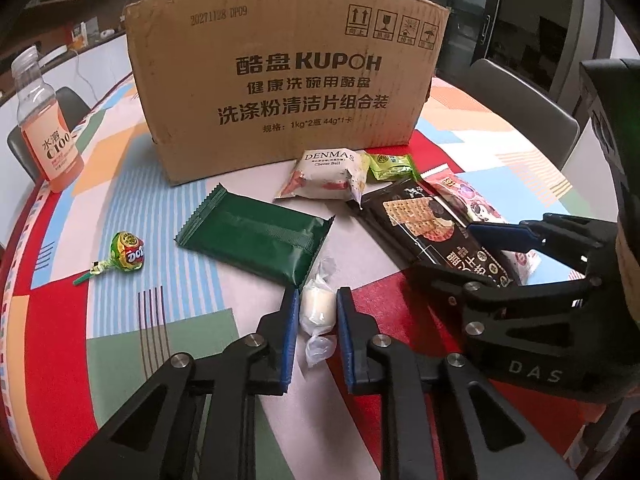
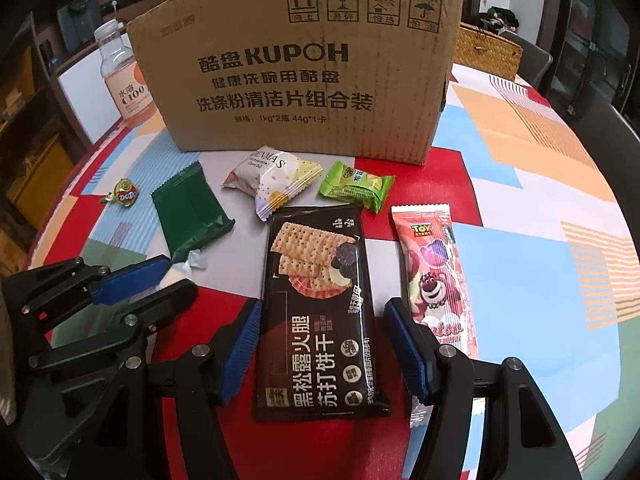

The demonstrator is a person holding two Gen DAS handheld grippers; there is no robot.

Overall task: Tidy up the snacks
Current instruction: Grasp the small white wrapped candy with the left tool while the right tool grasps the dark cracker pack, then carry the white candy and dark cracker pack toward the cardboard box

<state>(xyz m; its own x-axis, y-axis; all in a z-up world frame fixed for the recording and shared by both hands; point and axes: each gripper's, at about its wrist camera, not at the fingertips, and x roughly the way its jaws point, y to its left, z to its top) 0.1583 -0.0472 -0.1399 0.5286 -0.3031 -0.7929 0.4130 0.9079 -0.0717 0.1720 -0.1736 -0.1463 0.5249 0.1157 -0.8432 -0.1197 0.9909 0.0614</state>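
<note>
My left gripper (image 1: pixel 318 304) straddles a white wrapped candy (image 1: pixel 317 307) on the table, its blue pads close on both sides; I cannot tell whether they touch. My right gripper (image 2: pixel 323 328) is open around a black cracker pack (image 2: pixel 320 312), with gaps on both sides. In the left wrist view the right gripper (image 1: pixel 472 248) shows over the cracker pack (image 1: pixel 424 224). A dark green pack (image 1: pixel 256 240), a white Denmas bag (image 1: pixel 328 178), a light green packet (image 2: pixel 356 186), a pink Toy Story stick (image 2: pixel 436 276) and a lollipop (image 1: pixel 126 256) lie in front of the cardboard box (image 1: pixel 284 80).
An orange drink bottle (image 1: pixel 46 128) stands at the table's far left. A woven basket (image 2: pixel 488 50) sits behind the box on the right. The patterned tablecloth (image 2: pixel 540 200) covers a round table. Chairs (image 1: pixel 516 96) stand beyond it.
</note>
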